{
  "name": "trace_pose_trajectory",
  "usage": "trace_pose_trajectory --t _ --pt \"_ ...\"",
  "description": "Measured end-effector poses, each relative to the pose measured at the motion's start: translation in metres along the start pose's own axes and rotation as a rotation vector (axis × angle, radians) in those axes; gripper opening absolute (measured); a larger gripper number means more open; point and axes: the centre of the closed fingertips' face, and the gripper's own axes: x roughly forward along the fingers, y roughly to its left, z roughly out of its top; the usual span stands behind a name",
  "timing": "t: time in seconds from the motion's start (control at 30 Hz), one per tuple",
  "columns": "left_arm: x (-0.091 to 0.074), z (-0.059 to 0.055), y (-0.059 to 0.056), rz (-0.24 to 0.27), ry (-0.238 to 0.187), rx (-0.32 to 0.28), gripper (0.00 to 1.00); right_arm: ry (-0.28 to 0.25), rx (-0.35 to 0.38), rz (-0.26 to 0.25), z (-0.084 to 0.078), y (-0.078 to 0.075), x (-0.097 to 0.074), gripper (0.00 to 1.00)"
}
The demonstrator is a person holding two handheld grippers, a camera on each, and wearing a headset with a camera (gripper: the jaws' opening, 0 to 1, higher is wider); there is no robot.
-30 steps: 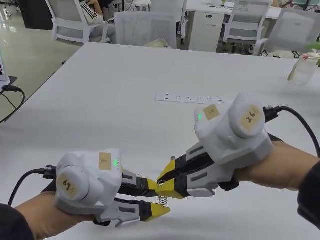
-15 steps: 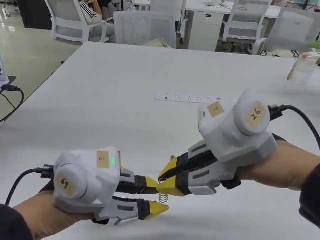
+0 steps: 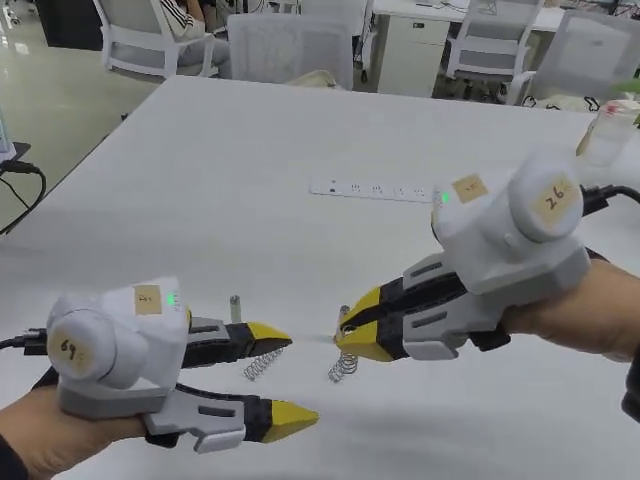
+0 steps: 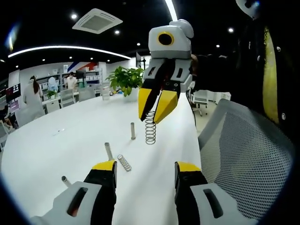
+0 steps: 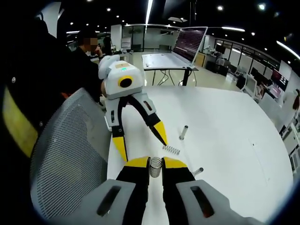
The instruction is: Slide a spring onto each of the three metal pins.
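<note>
My right gripper [image 3: 347,342] is shut on a small steel spring [image 3: 343,366] that hangs from its yellow tips just above the white table; its own view shows the coil [image 5: 155,166] end-on between the jaws. My left gripper [image 3: 285,378] stands open and holds nothing. A second spring [image 3: 258,364] lies on the table beside its upper jaw. One metal pin [image 3: 235,307] stands upright behind that jaw, and another pin [image 3: 345,315] stands just behind the right gripper's tips. In the left gripper view, two pins [image 4: 133,131] [image 4: 108,151] stand and a third [image 4: 64,180] is at the lower left.
A white power strip [image 3: 375,190] lies mid-table beyond the grippers. A clear bottle [image 3: 608,140] stands at the far right edge. Office chairs [image 3: 290,55] line the table's far side. A mesh chair back [image 4: 243,154] is close behind the table's near edge.
The two grippers have drawn apart: the left one has pulled back to the left, the right one up and to the right with its spring. A spring now shows lying loose on the table.
</note>
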Motion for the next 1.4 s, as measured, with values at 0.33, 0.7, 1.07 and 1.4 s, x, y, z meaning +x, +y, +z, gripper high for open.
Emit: trace_pose_trajectory --t 0.33,0.7,1.07,1.4 --pt "-0.012 -0.012 0.005 0.038 -0.009 -0.041 0.69 -0.011 0.013 -0.026 -0.001 -0.007 -0.01 0.07" --pt "-0.031 -0.023 0.011 0.121 -0.026 -0.089 0.88 -0.035 0.035 -0.077 0.001 -0.023 -0.026 0.07" --pt "-0.039 -0.028 0.016 0.171 -0.031 -0.106 0.98 -0.051 0.059 -0.135 0.0 -0.04 -0.047 0.07" --pt "-0.042 -0.029 0.02 0.187 -0.032 -0.109 0.98 -0.056 0.091 -0.204 -0.009 -0.064 -0.071 0.07"
